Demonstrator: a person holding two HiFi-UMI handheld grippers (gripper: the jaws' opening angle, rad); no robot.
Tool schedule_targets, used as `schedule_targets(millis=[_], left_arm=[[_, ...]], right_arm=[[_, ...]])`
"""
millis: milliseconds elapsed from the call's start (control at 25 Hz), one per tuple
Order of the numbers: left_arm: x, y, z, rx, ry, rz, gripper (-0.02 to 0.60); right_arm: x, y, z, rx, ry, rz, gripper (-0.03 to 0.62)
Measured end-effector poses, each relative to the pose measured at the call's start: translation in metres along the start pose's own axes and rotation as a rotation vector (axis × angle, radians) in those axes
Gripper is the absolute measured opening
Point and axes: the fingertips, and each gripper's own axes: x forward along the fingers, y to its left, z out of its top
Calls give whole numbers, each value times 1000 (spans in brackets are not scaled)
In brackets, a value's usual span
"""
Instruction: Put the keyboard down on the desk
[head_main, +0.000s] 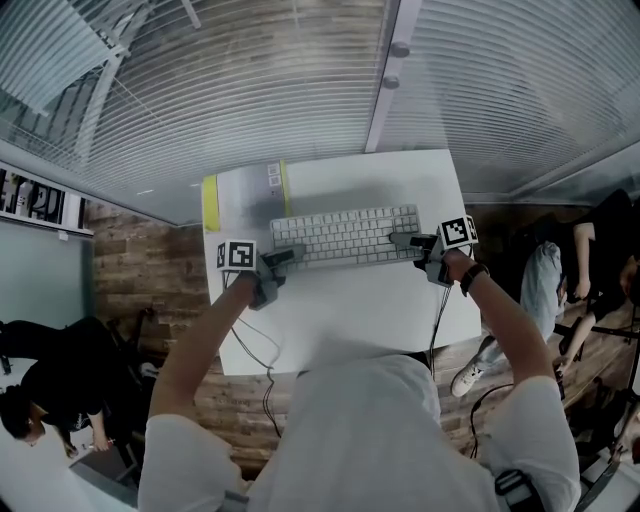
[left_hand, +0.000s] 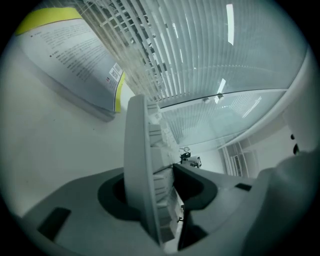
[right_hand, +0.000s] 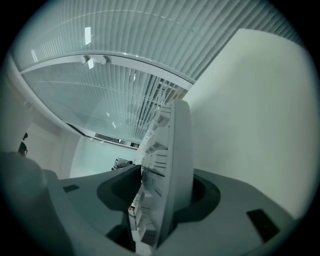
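White desk (head_main: 350, 310): keyboard (head_main: 345, 237) end clamped in left tongs (head_main: 291, 255); right tongs (head_main: 402, 241) slack around other end.

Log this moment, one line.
keyboard level over desk, near book | left gripper jaws shut on left end | right gripper jaws loose around right end

Nearest the person, the desk (head_main: 350, 310) is bare in a broad strip in front of the keyboard (head_main: 345, 236), with room to pass. A yellow-edged booklet (head_main: 245, 195) fills the far left corner just behind the keyboard; the far right corner is free. The blinds (head_main: 300, 90) wall off the far edge. The left gripper (head_main: 285, 257) and the right gripper (head_main: 405, 240) take up the keyboard's ends.
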Motion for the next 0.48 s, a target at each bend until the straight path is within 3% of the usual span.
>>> schedule_targets(millis=[480], left_arm=[[6,14,-5,-60,-20,12,183]], right_arm=[[8,-7,-2,59,-4,27,213]])
